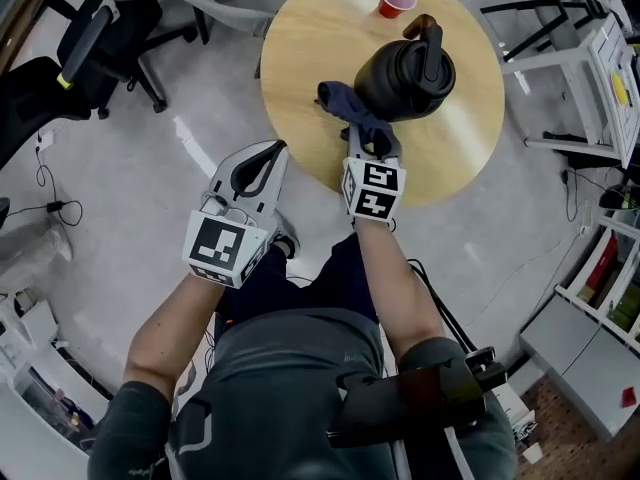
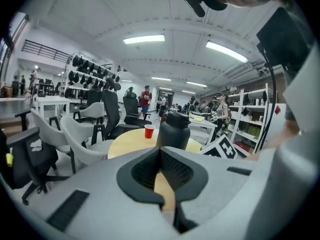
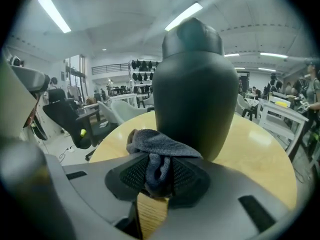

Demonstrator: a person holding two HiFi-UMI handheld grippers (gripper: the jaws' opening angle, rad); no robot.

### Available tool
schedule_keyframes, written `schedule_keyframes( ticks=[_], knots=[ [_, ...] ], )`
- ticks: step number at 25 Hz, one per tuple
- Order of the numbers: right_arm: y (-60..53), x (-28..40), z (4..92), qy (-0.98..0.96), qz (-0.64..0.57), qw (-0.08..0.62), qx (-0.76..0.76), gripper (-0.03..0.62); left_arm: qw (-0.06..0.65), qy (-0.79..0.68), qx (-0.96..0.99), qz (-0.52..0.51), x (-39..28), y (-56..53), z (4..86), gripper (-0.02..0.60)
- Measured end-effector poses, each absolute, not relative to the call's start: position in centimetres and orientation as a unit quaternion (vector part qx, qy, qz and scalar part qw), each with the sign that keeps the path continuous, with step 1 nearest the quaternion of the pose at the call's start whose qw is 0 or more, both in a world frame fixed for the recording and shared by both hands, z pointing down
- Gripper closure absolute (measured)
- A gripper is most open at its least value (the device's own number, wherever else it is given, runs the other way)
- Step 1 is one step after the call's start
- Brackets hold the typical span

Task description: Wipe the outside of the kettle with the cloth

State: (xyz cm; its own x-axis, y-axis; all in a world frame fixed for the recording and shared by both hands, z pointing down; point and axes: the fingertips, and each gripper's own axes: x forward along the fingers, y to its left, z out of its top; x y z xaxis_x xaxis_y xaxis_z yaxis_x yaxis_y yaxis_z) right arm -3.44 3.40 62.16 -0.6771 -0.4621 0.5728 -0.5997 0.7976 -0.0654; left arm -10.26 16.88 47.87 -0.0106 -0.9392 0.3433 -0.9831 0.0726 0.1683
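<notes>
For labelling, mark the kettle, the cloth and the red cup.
kettle [image 1: 395,86]: head view, on its black body.
cloth [image 3: 159,148]: right gripper view, on its bunched top fold.
red cup [image 1: 396,0]: head view, on its open mouth.

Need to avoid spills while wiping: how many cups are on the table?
1. The red cup stands near the far edge of the table, beyond the kettle and apart from it. The head view shows nearly the whole tabletop, so a hidden one is unlikely.

Round wooden table [image 1: 320,48]: black kettle [image 1: 405,73], red cup [image 1: 396,0].
</notes>
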Motion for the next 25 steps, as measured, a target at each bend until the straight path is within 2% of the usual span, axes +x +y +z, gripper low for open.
schedule_keyframes(
  ticks=[6, 16, 21, 25],
  knots=[
    [4.4, -3.6, 59.7, -0.902, 0.125, 0.274, 0.308, 0.477, 0.173, -0.706, 0.685, 0.051, -11.2, 18.0, 46.0, 0.572],
    [6.0, -5.2, 47.3, -0.912, 0.11, 0.2, 0.341, 0.477, 0.189, -0.7, 0.688, 0.022, -12.6, 20.3, 41.9, 0.572],
    [4.3, -5.9, 46.5, -0.905, 0.11, 0.184, 0.367, 0.477, 0.186, -0.705, 0.684, 0.026, -13.5, 20.4, 42.2, 0.572],
    [3.5, -6.4, 48.5, -0.894, 0.125, 0.197, 0.382, 0.477, 0.194, -0.705, 0.681, 0.036, -14.2, 20.6, 43.0, 0.572]
  ],
)
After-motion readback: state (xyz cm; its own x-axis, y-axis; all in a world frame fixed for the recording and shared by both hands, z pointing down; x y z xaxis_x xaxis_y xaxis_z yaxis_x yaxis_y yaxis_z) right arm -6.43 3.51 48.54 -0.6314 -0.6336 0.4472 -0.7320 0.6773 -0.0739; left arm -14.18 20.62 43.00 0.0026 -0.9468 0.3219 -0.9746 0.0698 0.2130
